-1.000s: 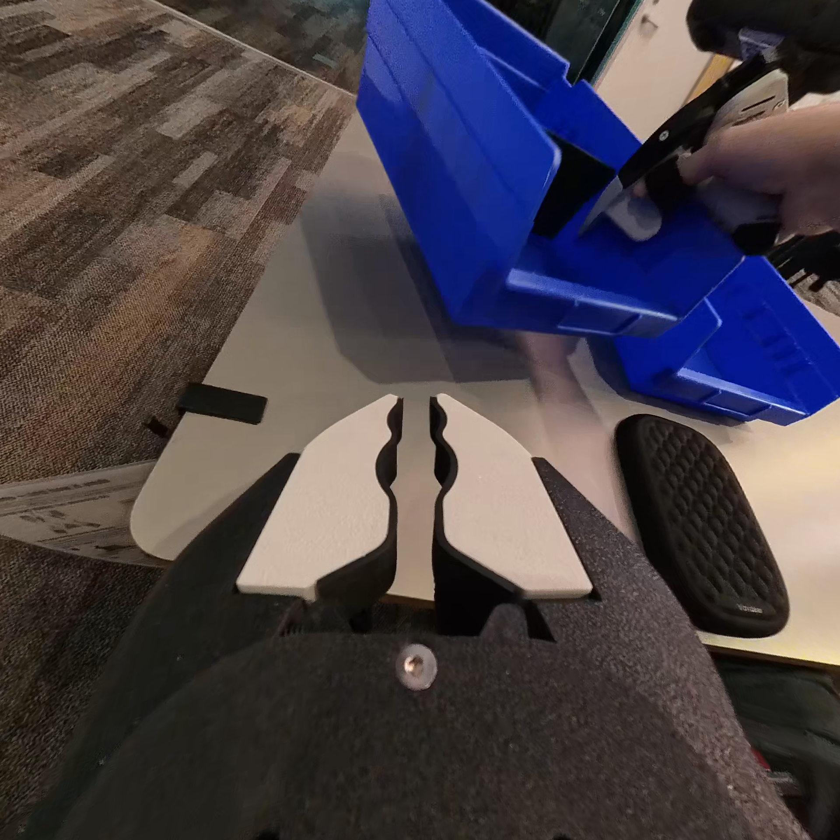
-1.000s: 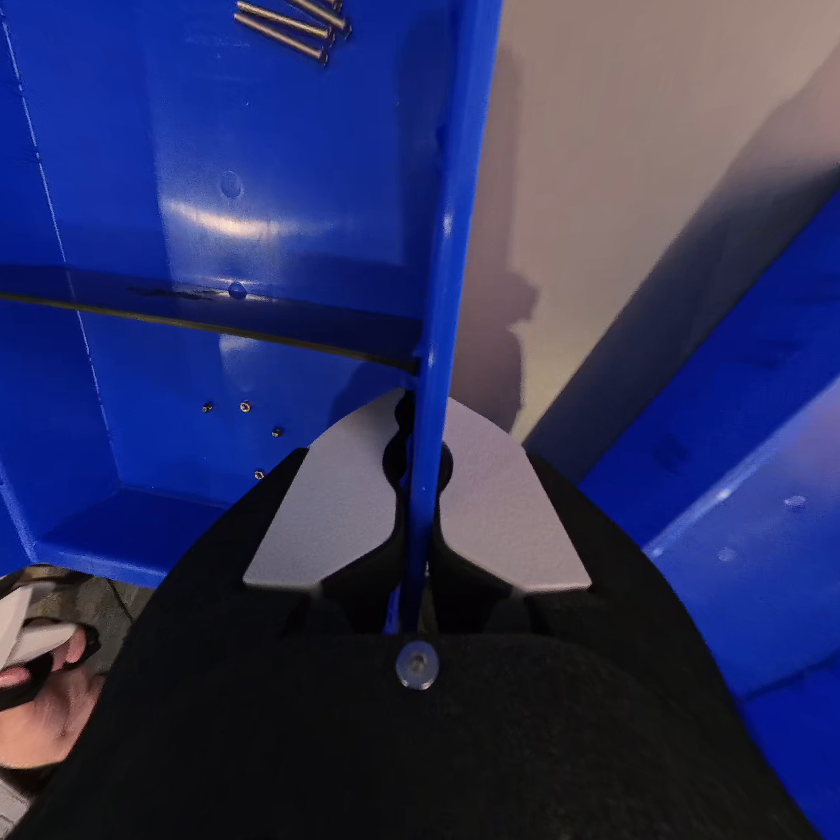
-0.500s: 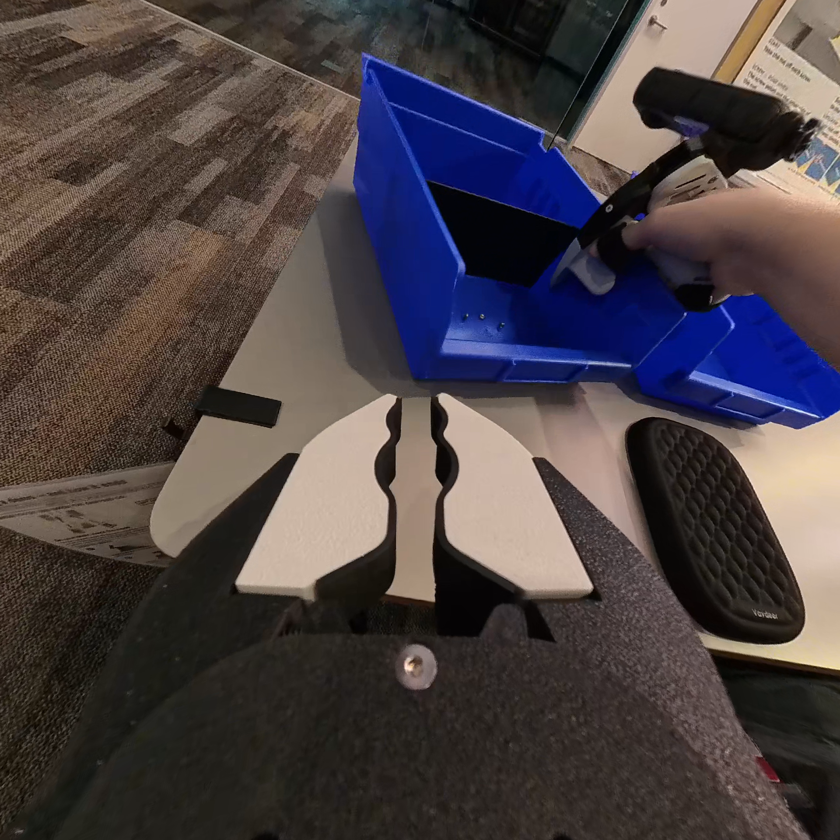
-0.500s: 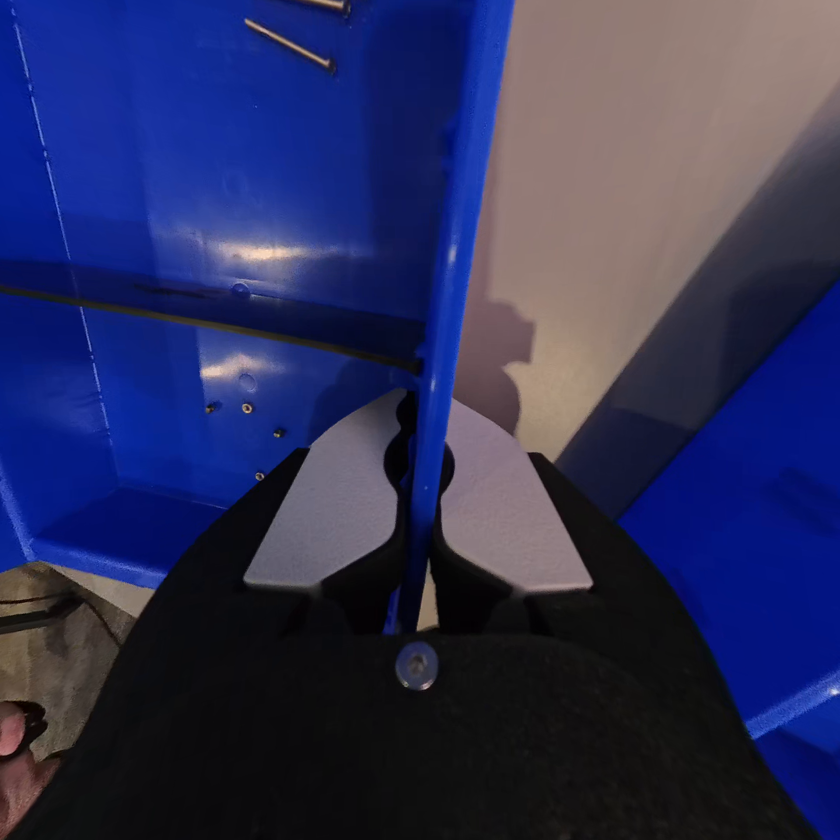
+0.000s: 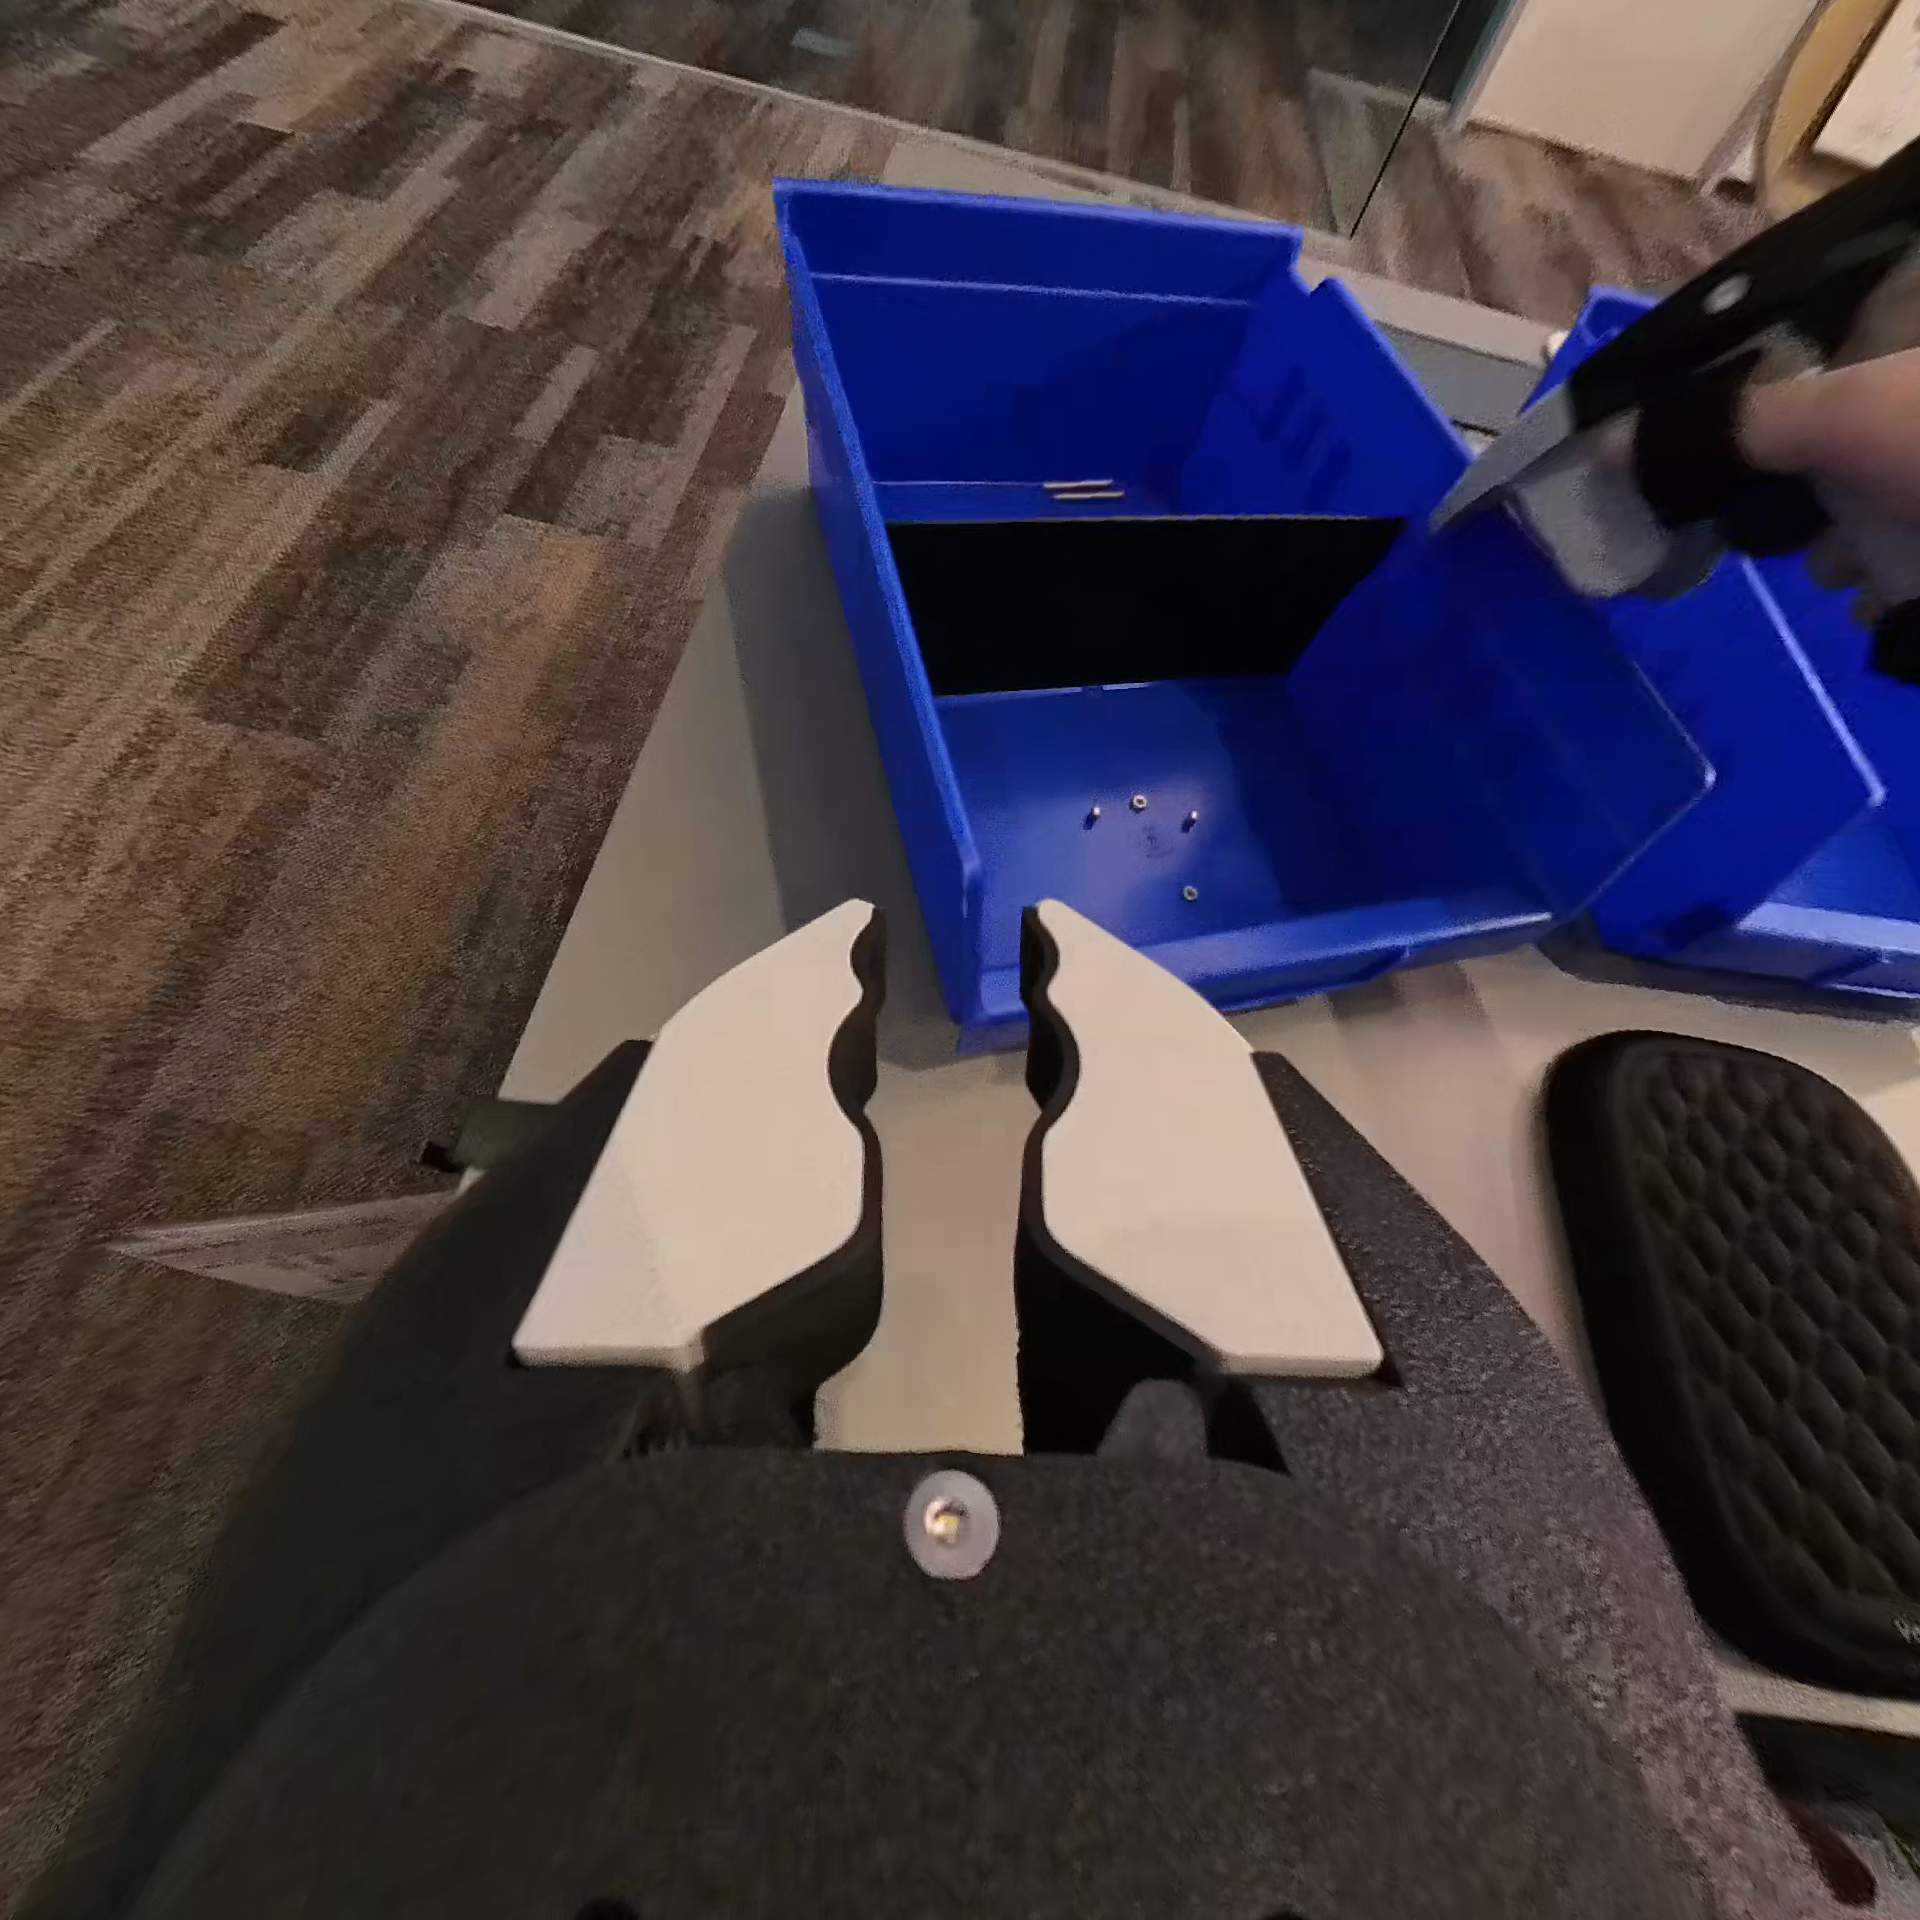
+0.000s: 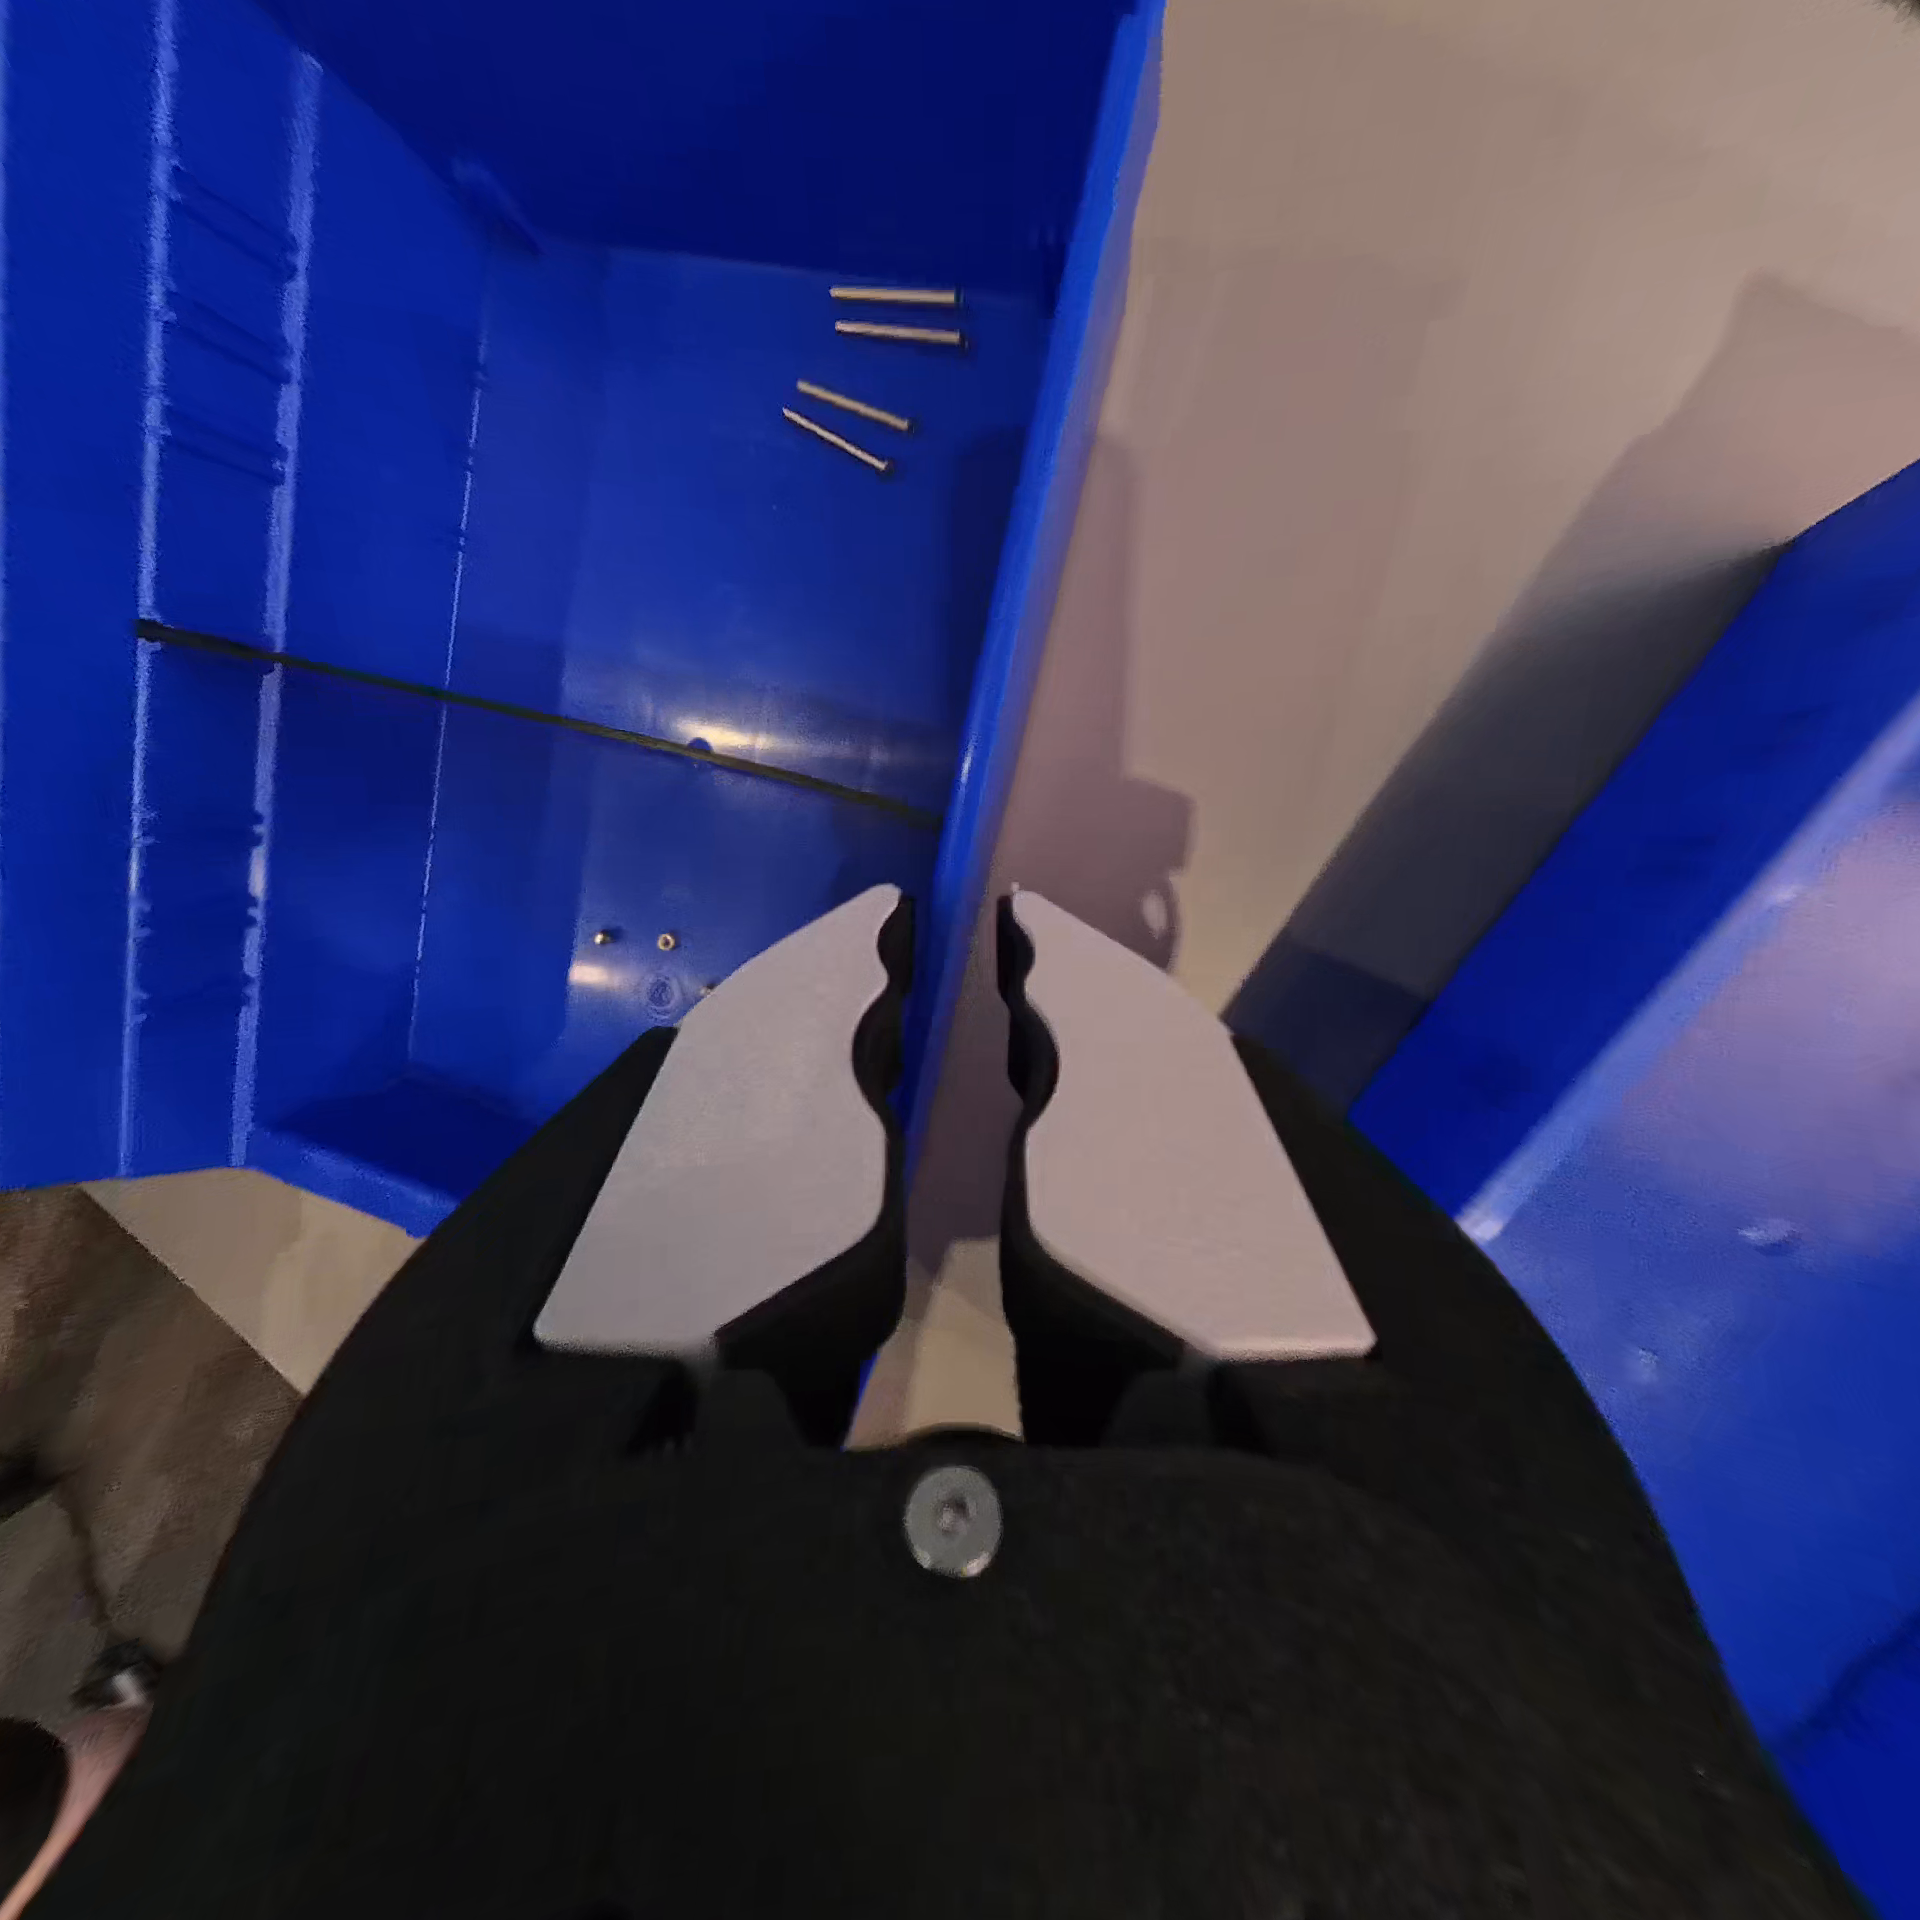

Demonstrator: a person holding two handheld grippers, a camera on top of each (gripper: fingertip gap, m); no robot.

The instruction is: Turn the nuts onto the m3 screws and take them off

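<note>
A blue bin (image 5: pixel 904 644) stands flat on the pale table (image 5: pixel 675 831), split by a black divider (image 5: pixel 1132 603). Several small nuts (image 5: pixel 1139 802) lie in its near compartment and thin screws (image 5: pixel 1081 488) in the far one. My left gripper (image 5: pixel 951 920) is open and empty, just in front of the bin's near left corner. My right gripper (image 6: pixel 951 904) is open, its fingers either side of the bin's right wall (image 6: pixel 1039 520). The right wrist view shows the screws (image 6: pixel 894 312) and nuts (image 6: pixel 665 942) inside. The right gripper also shows in the left wrist view (image 5: pixel 1558 499).
A second blue bin (image 5: pixel 1766 831) stands close against the first one's right side; it also shows in the right wrist view (image 6: pixel 1714 1039). A black padded wrist rest (image 5: pixel 1745 1299) lies on the table at the near right. Carpet floor (image 5: pixel 312 520) lies beyond the table's left edge. Across from one pair of fingers to the other is roughly 25 cm.
The bin, held tilted up by my right gripper, has come down flat on the table. The right gripper has opened off the wall. The left gripper has opened wider and moved closer to the bin.
</note>
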